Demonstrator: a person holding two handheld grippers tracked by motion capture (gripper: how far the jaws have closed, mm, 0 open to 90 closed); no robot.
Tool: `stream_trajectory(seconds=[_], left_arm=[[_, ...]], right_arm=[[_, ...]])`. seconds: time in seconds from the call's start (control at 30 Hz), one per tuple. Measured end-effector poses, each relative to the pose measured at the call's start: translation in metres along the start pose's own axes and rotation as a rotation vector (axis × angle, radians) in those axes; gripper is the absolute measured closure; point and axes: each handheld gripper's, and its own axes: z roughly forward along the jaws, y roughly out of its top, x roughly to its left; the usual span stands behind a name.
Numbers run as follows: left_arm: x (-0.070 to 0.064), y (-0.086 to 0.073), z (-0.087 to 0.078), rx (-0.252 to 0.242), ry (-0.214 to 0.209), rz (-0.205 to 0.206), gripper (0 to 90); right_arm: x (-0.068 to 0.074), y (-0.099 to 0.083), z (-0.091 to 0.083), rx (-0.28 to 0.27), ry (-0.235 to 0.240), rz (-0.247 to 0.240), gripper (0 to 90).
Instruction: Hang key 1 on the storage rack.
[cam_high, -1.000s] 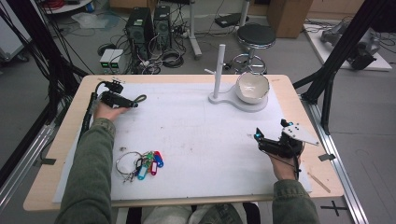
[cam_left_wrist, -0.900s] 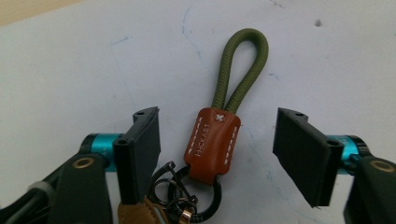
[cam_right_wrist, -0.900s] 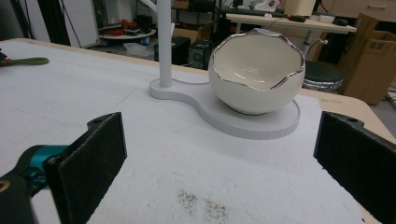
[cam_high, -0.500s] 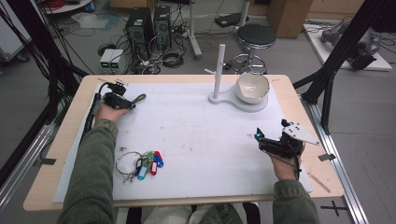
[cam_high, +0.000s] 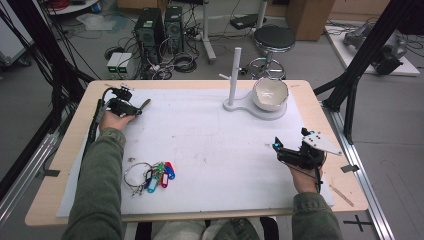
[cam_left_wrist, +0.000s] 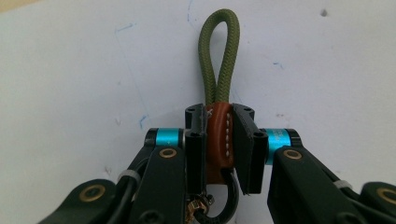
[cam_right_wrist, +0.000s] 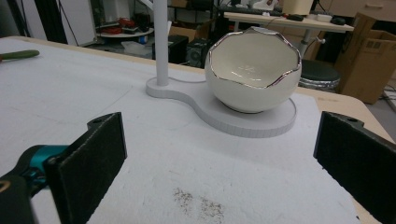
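Left gripper (cam_high: 136, 109) has shifted farther from stand (cam_high: 234, 75), jaws clamped on keychain (cam_left_wrist: 219, 126). Right gripper (cam_high: 276, 148) wide, idle. We'd lift slow, grip kept.

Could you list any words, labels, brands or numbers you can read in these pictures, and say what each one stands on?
None can be read.
Brown leather tab of the green cord keychain, clamped in the left tongs: a stamped mark at its top edge, too hidden to read.
Coloured key tags on the table: any writing too small to tell.
Cardboard box: no legible print.
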Motion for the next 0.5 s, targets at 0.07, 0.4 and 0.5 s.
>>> stream_trajectory(seconds=[0.07,0.4,0.5], left_arm=[[-0.001,0.0,-0.004,-0.003,0.003,0.002,75.8],[-0.007,0.008,-0.042,-0.062,0.02,0.005,76.0],[-0.007,0.01,-0.052,-0.081,0.021,-0.005,76.0]], right_arm=[[-0.001,0.0,-0.001,-0.001,-0.003,-0.001,1.5],[-0.003,0.0,-0.003,-0.011,-0.007,0.01,1.5],[-0.003,0.001,-0.003,-0.012,-0.005,0.008,1.5]])
